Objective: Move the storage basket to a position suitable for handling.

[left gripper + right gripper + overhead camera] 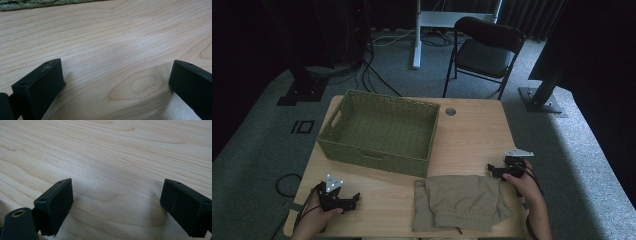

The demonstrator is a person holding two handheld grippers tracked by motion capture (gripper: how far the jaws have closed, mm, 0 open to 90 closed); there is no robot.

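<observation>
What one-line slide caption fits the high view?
Two open hand-held grippers, left and right, flank folded khaki shorts lying before an empty woven basket.

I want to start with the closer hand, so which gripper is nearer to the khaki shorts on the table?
Right. The right gripper sits just off the top right corner of the khaki shorts, nearly touching. The left gripper rests farther off to their left, with bare table between.
</observation>
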